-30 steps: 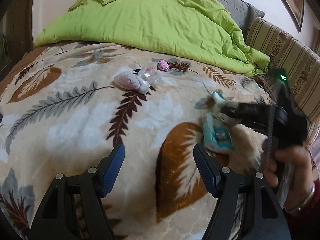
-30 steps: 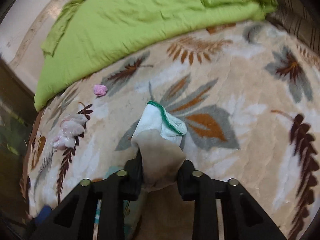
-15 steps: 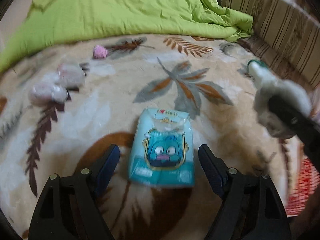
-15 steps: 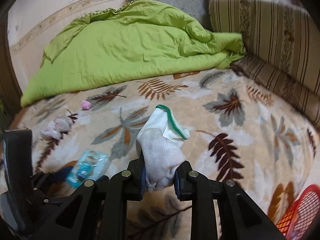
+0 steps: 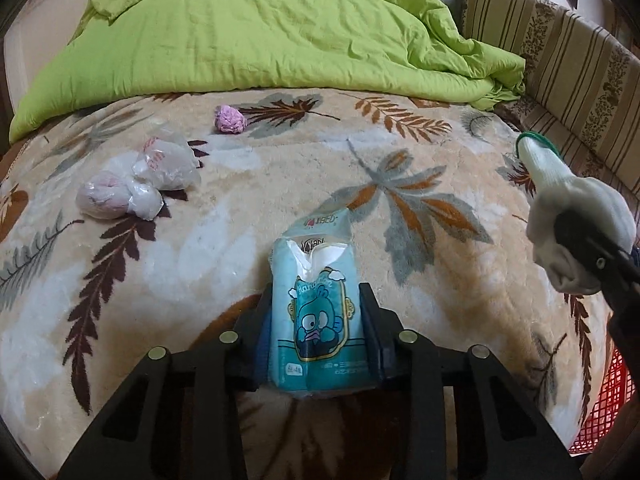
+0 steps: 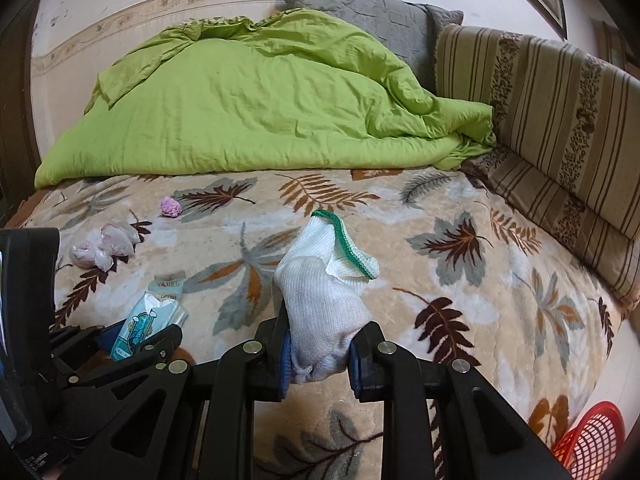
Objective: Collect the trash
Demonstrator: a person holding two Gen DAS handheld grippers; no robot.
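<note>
- The left gripper (image 5: pixel 318 344) pinches a blue tissue packet (image 5: pixel 318 316) by its near end, one finger on each long side. The packet is soft and its torn top flaps loose, so it could fold or slide out during a fast swing.
- The right gripper (image 6: pixel 318 350) is clamped on a white sock with a green cuff (image 6: pixel 326 280). Only the bunched lower part sits between the fingers, and the cuff end stands free above them. A jolt could let the cloth creep out of the grip.
- The red basket (image 6: pixel 588 440) shows only at the near right edge in both views. It is the likely place for the trash, and both loads probably must travel right and down to it. With the two grippers near each other, they could bump on the way.
- Still on the leaf-patterned blanket (image 5: pixel 420 160): two crumpled plastic bags (image 5: pixel 136 188) at far left, touching each other, and a pink wad (image 5: pixel 230 119) beyond them, near the green quilt (image 5: pixel 280 32). These are easy to forget.
- Pose: the left gripper is low over the near part of the blanket, pointing toward the quilt. The right gripper sits to its right and looks higher, pointing much the same way.
- Whether the packet has left the blanket cannot be told.
</note>
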